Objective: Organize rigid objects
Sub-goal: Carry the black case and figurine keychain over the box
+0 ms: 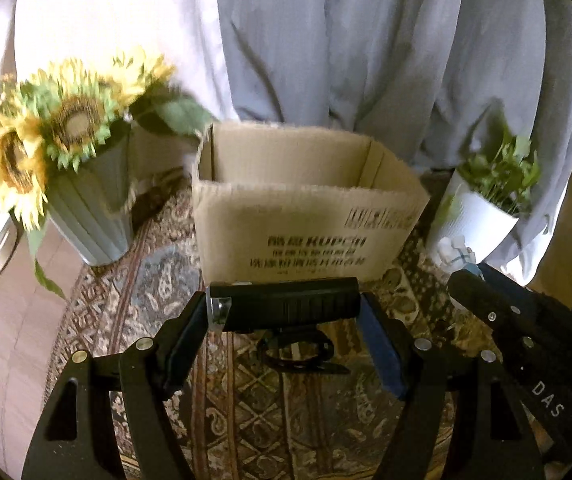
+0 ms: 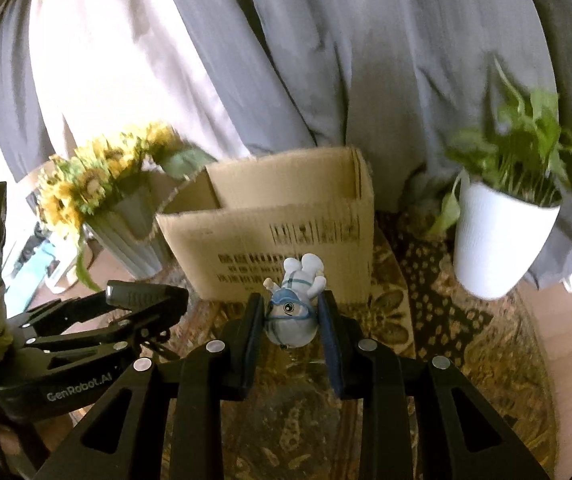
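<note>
An open cardboard box [image 1: 306, 216] with printed text stands on a patterned rug, just beyond both grippers; it also shows in the right wrist view [image 2: 269, 220]. My left gripper [image 1: 286, 310] is shut on a black flashlight [image 1: 286, 306], held crosswise by its ends above the rug in front of the box. A black strap loop hangs under it. My right gripper [image 2: 292, 312] is shut on a small white and blue figurine [image 2: 292, 308], held upside down in front of the box. The left gripper with the flashlight [image 2: 145, 294] shows at the left of the right wrist view.
A grey ribbed vase of sunflowers [image 1: 85, 208] stands left of the box. A white pot with a green plant [image 2: 498, 236] stands to its right. Grey curtains [image 1: 366, 40] hang behind. The patterned rug [image 1: 286, 400] lies on a wooden floor [image 1: 5, 340].
</note>
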